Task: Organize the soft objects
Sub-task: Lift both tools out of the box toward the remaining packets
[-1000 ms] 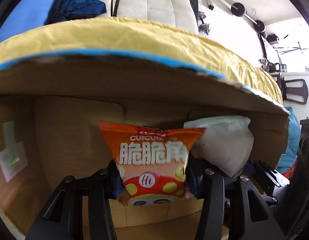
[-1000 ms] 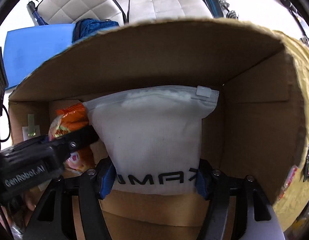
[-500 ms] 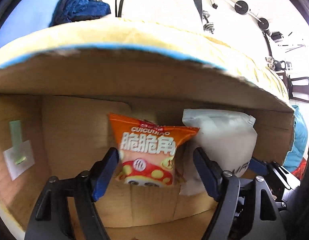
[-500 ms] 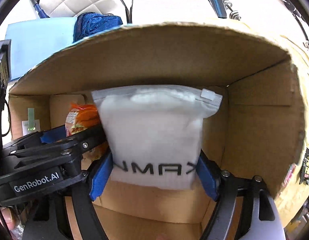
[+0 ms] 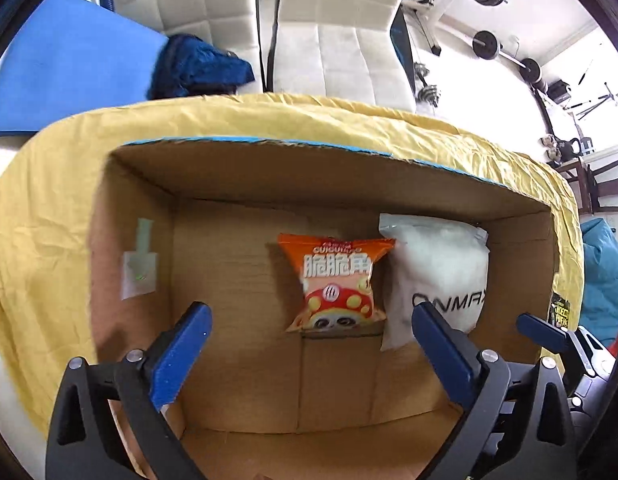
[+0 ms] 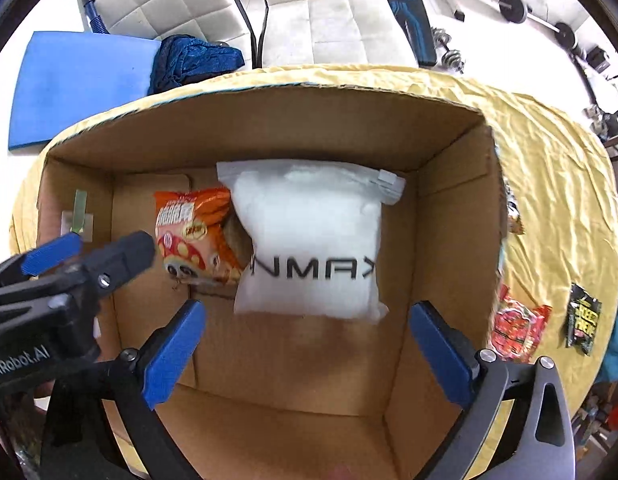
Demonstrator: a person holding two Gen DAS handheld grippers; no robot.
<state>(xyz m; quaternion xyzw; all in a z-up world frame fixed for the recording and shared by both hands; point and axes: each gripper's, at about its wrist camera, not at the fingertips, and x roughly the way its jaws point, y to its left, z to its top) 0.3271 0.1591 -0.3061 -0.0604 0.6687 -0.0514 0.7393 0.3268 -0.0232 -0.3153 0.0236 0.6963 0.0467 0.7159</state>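
An orange snack bag lies on the floor of an open cardboard box, with a white zip pouch right of it, touching. My left gripper is open and empty, above the box. In the right wrist view the white pouch and orange bag lie side by side in the box. My right gripper is open and empty, just above the pouch. The left gripper shows at the left there.
The box stands on a table with a yellow cloth. A red snack bag and a dark packet lie on the cloth right of the box. White chairs, a blue mat and dark blue cloth are beyond.
Both grippers opened and let go: the orange bag and the white pouch now rest in the box. Both grippers pulled back up and away from the box.
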